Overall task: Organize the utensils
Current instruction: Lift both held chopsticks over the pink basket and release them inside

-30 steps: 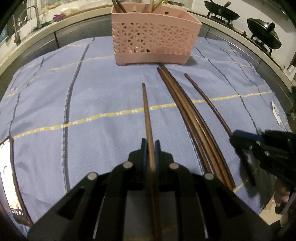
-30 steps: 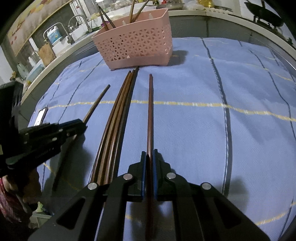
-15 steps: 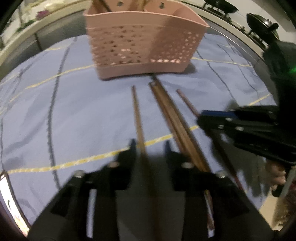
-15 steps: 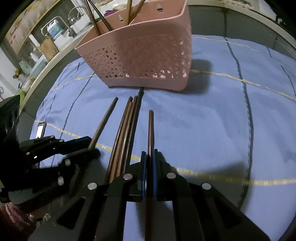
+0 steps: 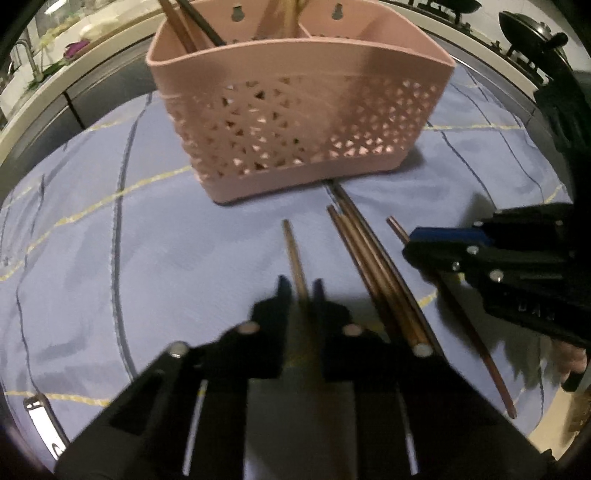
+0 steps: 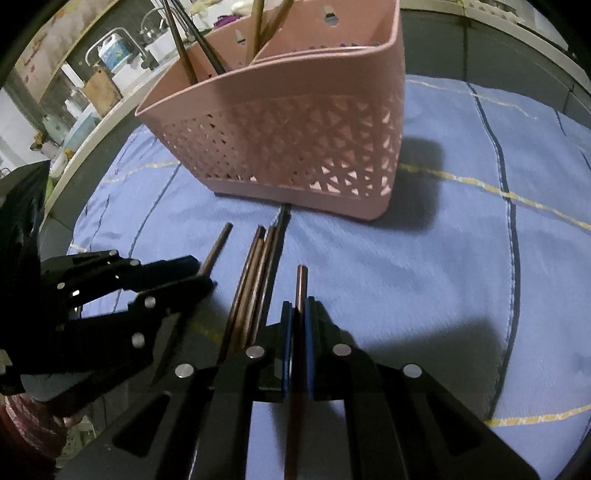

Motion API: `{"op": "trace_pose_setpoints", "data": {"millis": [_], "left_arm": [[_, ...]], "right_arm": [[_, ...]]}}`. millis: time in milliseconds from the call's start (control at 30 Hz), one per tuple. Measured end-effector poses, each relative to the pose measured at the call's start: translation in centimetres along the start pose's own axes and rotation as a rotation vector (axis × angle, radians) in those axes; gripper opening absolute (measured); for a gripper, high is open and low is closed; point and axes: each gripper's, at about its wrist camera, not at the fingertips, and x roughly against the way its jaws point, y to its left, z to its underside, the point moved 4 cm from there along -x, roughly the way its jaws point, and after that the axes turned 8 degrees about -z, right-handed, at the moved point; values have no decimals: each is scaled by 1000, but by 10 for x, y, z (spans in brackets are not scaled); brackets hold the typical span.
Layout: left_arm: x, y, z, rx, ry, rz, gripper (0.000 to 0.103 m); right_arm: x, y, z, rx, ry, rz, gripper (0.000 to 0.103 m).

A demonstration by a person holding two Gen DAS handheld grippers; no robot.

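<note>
A pink perforated utensil basket (image 5: 295,122) stands on the blue cloth, with several chopsticks upright in its back compartments; it also shows in the right wrist view (image 6: 288,144). My left gripper (image 5: 301,286) is shut on a brown chopstick (image 5: 293,251) that points at the basket. My right gripper (image 6: 299,308) is shut on another brown chopstick (image 6: 301,284), also pointing at the basket. A bundle of loose chopsticks (image 5: 373,266) lies on the cloth between the grippers, seen in the right wrist view (image 6: 255,280) too.
The blue cloth (image 5: 110,277) with yellow and dark stripes covers the counter. A phone (image 5: 42,424) lies at the cloth's near left edge. A stove with black pans (image 5: 524,33) is at the back right. A sink and bottles (image 6: 110,48) are at the back left.
Both grippers have moved forward toward the basket with their chopsticks, so the basket looks much larger. The bundle on the cloth has not moved.
</note>
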Motion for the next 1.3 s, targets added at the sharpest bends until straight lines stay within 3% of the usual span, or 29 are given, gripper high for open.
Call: {"op": "trace_pose_setpoints", "data": {"millis": [133,267,567,733,867,1033,1167,1300], "left_arm": [[1,-3,0,16,-8,-6,6],[24,-3,7,59,-60,21,4],[145,17,6,124,-339,90,4],[202,22,-9,147,-477,101,4],[236,34,-28,162,-563,102,4],[262,49,-73,199,-635,82,4],[268,64,-123,237,-655,56,4],[256,72,-147,240,-634,29,4]], "right_arm": [[0,8,5,7,-24,16,5],[28,23,12,48,-111,18,5],[135,67,20,158,-419,-21,5],[178,81,9,186,-542,-13,5],[212,88,-12,205,-611,-13,5],[237,101,-71,216,-675,-11,5],[242,103,-126,186,-713,-18,5],[232,102,-165,187,-727,15,5]]}}
